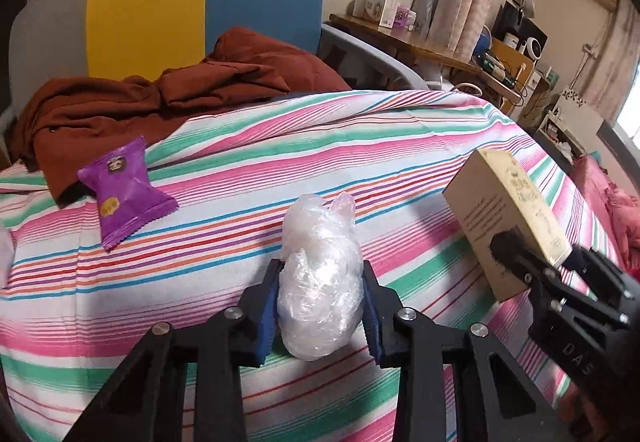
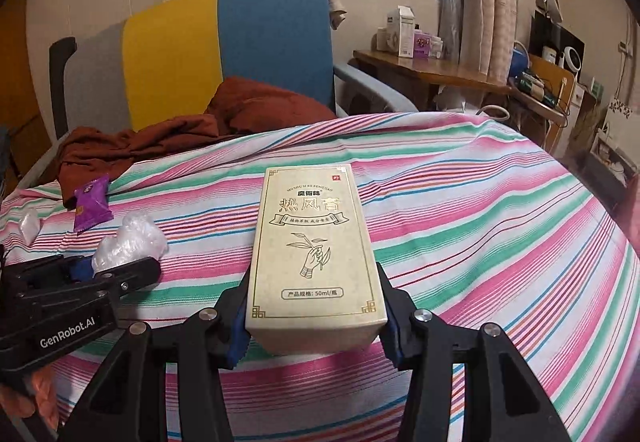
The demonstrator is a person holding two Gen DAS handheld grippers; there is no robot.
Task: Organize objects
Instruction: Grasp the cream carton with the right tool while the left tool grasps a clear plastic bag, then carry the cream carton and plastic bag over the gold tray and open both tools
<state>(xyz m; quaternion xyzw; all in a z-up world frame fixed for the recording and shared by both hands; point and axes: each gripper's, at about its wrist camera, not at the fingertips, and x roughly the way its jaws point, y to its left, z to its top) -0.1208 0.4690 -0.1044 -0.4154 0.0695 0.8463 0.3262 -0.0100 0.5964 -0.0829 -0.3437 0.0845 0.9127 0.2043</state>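
My left gripper (image 1: 320, 270) is shut on a crumpled clear plastic bag (image 1: 318, 282), its blue pads pressing both sides just above the striped bedsheet (image 1: 400, 146). From the right wrist view, that left gripper (image 2: 104, 266) sits at the left with the plastic bag (image 2: 132, 242) sticking out of it. The right gripper (image 2: 314, 302) is shut on a beige printed carton (image 2: 312, 250), held flat with its front face up. The left wrist view shows the carton (image 1: 508, 210) tilted in the right gripper (image 1: 540, 254). A purple snack packet (image 1: 124, 190) lies loose on the sheet at the left.
A rumpled brown cloth (image 1: 160, 94) lies at the back of the bed, in front of a yellow and blue chair back (image 1: 208, 2). A wooden desk (image 1: 420, 42) with boxes stands beyond the bed's right side. Another bit of clear plastic (image 2: 30, 226) lies at the far left.
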